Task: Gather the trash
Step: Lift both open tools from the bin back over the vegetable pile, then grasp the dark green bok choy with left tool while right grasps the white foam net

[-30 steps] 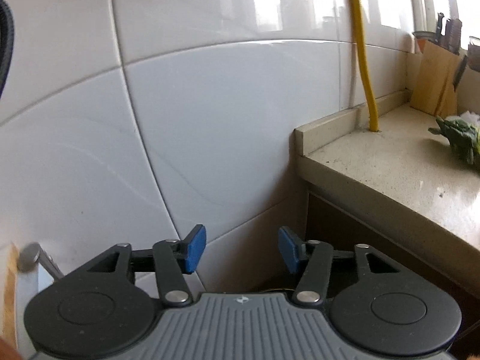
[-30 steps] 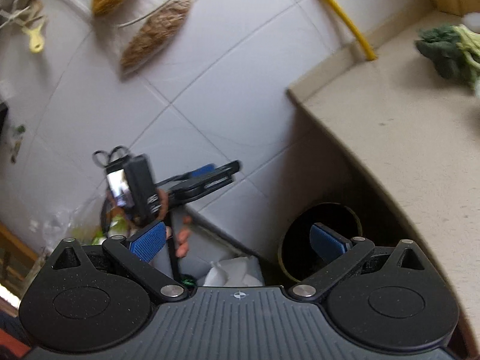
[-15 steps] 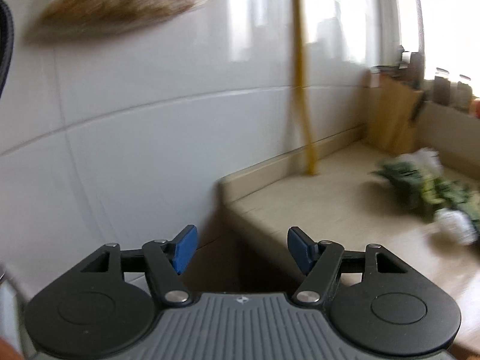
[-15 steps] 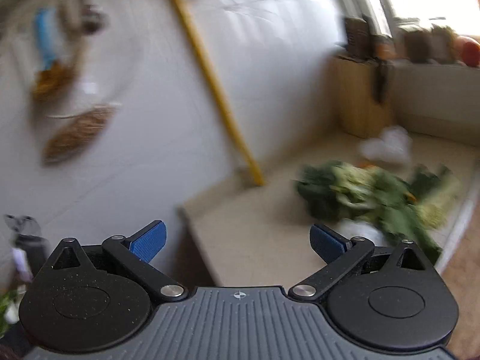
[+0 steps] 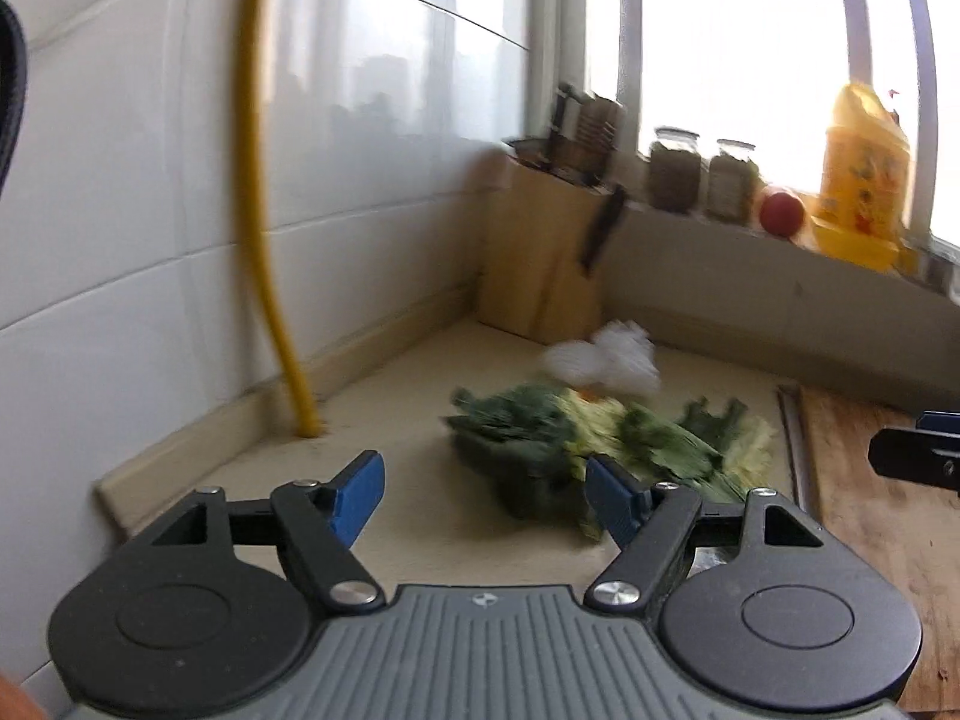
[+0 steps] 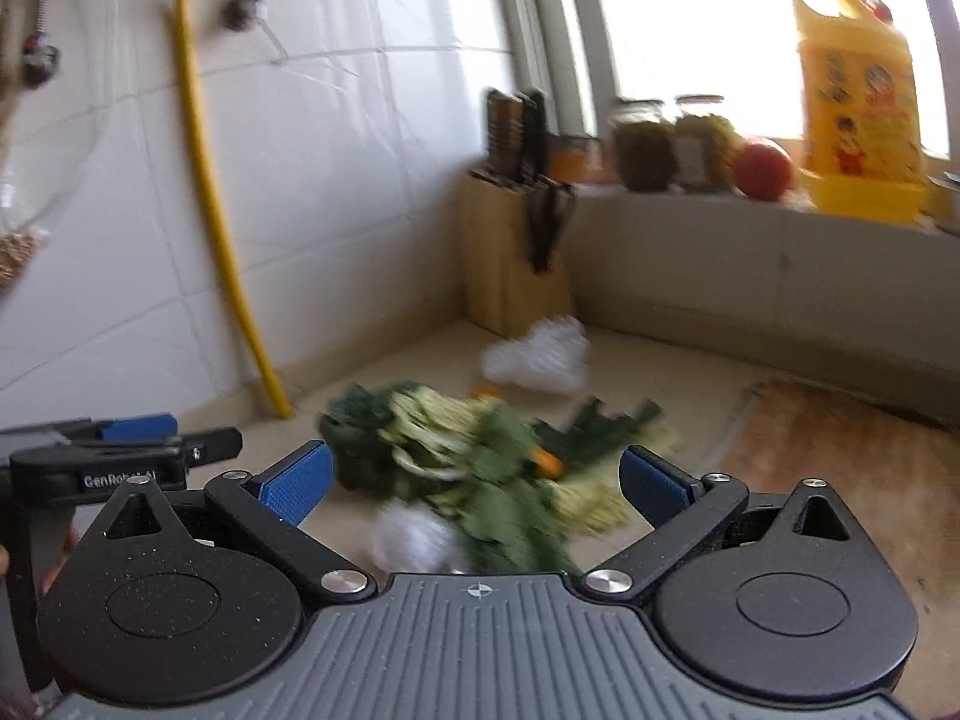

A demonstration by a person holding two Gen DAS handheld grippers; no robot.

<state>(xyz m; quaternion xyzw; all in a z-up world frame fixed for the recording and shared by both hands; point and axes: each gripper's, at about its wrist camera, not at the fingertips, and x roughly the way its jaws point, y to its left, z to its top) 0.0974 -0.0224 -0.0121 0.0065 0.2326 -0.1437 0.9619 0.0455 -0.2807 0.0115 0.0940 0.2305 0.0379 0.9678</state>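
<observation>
Both grippers had swung from the tiled wall onto the countertop scraps.

The right gripper [image 6: 474, 480] and left gripper [image 5: 483, 495] hung with jaws spread, empty, just short of the vegetable scraps [image 6: 480, 456] heaped on the beige countertop [image 5: 408, 420]; a second earlier they faced the wall, so gathering could begin. Beyond lay crumpled white tissue [image 6: 540, 354], then a knife block [image 5: 546, 252], a yellow pipe [image 6: 204, 180] and jars [image 6: 672, 141] on the sill.

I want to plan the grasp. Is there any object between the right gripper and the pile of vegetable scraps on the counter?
Nothing visible. The right gripper is open, and the vegetable scraps lie directly ahead of its fingers on the counter. The left gripper is off to the side.
</observation>
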